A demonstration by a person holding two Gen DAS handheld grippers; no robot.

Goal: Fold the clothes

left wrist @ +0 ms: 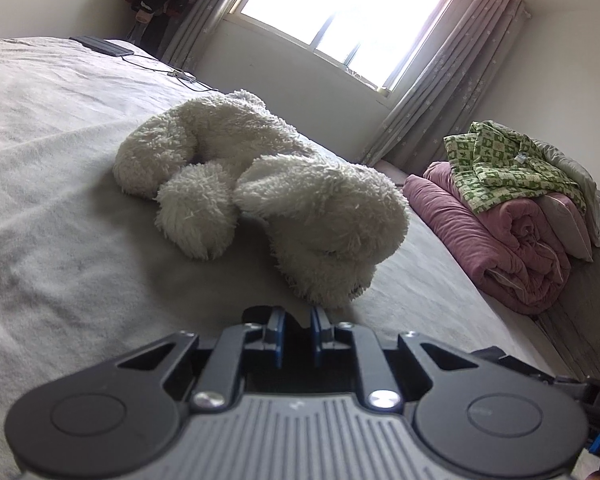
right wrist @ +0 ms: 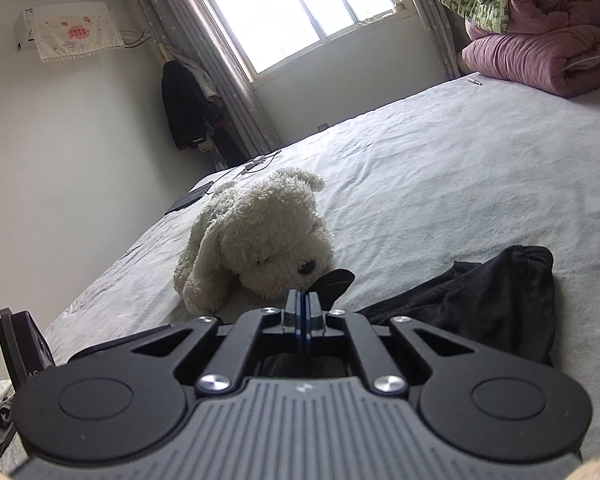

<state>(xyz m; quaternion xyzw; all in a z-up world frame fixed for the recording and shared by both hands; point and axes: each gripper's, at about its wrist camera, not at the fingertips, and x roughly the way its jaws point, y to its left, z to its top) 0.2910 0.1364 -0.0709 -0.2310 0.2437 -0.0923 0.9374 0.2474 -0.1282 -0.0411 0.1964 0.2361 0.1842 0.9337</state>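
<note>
Covering most of both views — bed: a pale sheet is spread over it, creased but lying flat.
Bedding pile: a pink quilt with a green patterned cloth on top is seen at the right edge of the left wrist view and the upper right of the right wrist view, well apart from both tools.
Plush dog: it lies at the centre of both views, just beyond the fingertips.
Black garment: the thing to be folded is seen only in the right wrist view, at lower right, bunched and rumpled on the sheet, with a dark flap reaching toward the toy's nose; no neat fold is shown.
Left gripper: it is held low over the sheet, its jaws parted by a narrow gap with nothing between them.
Right gripper: its jaws are pressed together; whether cloth is pinched there cannot be told.
Step in hand: judged as gathering or spreading the garment, since it lies crumpled.
Next move: an edge or corner would have to be pinched and drawn flat, clear of the toy.
</note>
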